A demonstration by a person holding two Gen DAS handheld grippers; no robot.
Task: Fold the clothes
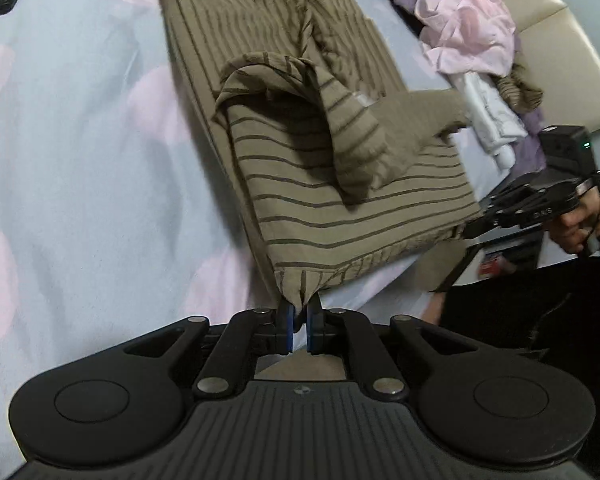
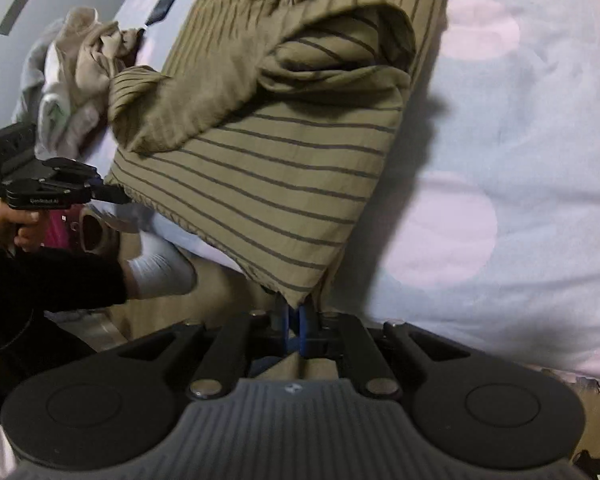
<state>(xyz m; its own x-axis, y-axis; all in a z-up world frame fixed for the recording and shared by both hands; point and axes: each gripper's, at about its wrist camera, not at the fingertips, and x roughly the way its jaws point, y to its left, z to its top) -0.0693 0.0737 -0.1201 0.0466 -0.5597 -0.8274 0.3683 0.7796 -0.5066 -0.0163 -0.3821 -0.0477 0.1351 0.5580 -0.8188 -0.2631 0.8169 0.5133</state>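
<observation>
Pinching the near corners of the soft, limp olive striped cotton garment (image 1: 340, 200) over the dotted pale-blue bed (image 1: 80, 160), our left gripper (image 1: 299, 320) and right gripper (image 2: 296, 322) fingers clamp its hem, which we judge the surest hold.

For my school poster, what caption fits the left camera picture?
Left gripper and right gripper each pinch a corner of the striped shirt.

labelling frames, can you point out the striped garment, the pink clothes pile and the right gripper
striped garment (image 1: 360, 216): left wrist view, on the lifted striped panel.
pink clothes pile (image 1: 472, 32): left wrist view, on the crumpled pink fabric.
right gripper (image 2: 296, 320): right wrist view, between its blue fingertips.
</observation>
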